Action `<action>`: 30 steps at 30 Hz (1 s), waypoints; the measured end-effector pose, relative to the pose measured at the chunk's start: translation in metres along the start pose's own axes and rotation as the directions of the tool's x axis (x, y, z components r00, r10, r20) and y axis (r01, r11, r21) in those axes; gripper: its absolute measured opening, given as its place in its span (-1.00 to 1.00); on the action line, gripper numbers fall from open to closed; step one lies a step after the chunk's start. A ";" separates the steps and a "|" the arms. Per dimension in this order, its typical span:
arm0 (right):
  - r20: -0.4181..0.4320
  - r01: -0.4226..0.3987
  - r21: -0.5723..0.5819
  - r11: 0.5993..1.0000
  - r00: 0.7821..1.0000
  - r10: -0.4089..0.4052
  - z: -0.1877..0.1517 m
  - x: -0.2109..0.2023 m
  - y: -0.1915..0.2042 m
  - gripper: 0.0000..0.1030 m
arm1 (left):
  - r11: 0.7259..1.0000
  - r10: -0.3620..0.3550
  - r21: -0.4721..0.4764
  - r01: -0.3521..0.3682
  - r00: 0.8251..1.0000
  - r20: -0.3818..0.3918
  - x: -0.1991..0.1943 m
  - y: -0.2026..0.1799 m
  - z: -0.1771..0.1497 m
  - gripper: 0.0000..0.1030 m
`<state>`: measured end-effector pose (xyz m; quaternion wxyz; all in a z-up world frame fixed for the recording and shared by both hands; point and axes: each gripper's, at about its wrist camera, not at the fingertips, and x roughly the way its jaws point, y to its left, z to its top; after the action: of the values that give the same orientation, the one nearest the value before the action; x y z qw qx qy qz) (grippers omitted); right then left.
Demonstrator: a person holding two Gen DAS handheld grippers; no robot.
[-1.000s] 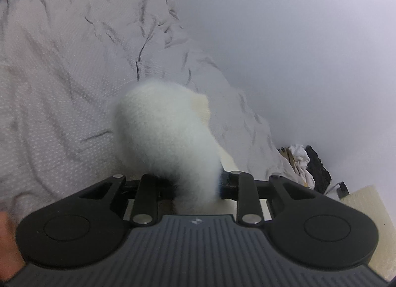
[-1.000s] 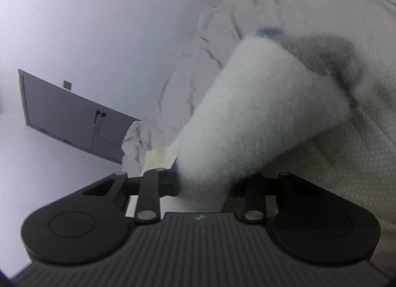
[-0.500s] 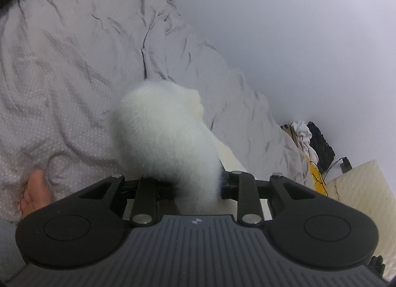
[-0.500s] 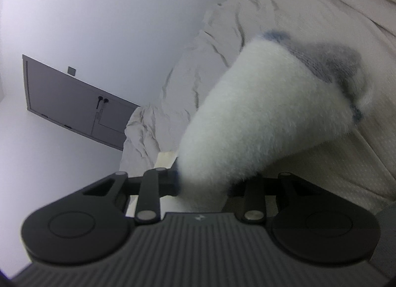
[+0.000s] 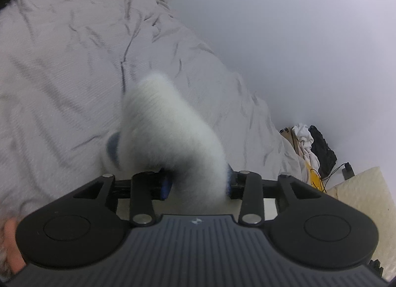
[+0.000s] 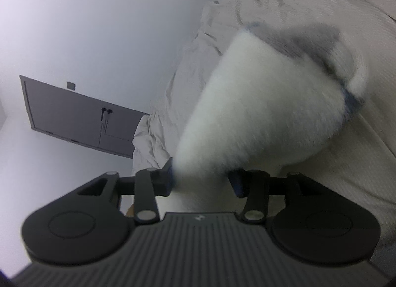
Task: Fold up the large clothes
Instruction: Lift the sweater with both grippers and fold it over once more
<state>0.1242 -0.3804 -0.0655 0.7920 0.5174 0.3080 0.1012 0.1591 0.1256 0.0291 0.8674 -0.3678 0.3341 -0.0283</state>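
Observation:
A white fluffy fleece garment (image 5: 168, 126) with a blue-grey trim hangs over the bed, blurred by motion. The left gripper (image 5: 196, 185) has a bunch of it between its jaws, which are opening. Its left blue pad (image 5: 164, 185) shows bare, apart from the fleece. In the right wrist view another part of the same garment (image 6: 259, 114), grey on its far side, runs up from the right gripper (image 6: 203, 178). Those jaws are opening too, and the right blue pad (image 6: 235, 180) stands free of the fleece.
A rumpled light-grey duvet (image 5: 61, 64) covers the bed under both grippers. A white wall runs along it. A dark door (image 6: 74, 114) shows at the left. Clothes and a black bag (image 5: 314, 143) lie past the bed's end, beside a cream mat (image 5: 358, 193).
Both pairs of jaws have widened, and their blue pads now show beside the fleece. Both grippers have risen over the bed, and a blue-grey trim has come into the left view.

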 end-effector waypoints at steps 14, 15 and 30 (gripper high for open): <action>-0.017 0.088 0.029 0.996 0.996 -0.087 0.049 0.081 -0.033 0.04 | 0.997 0.016 0.074 -0.015 1.000 -0.023 0.116 -0.008 0.041 0.04; -0.022 0.085 0.023 0.996 0.996 -0.085 0.051 0.085 -0.035 0.04 | 0.997 0.017 0.079 -0.015 1.000 -0.022 0.124 -0.005 0.041 0.04; -0.024 0.096 -0.147 0.984 0.995 -0.101 0.070 0.126 -0.039 -0.01 | 0.996 0.016 0.088 -0.011 0.999 -0.048 0.190 0.021 0.061 0.07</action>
<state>0.2589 -0.3906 -0.1287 0.8267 0.4408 0.3374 0.0921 0.3391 0.1223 -0.0601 0.8746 -0.3262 0.3558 -0.0460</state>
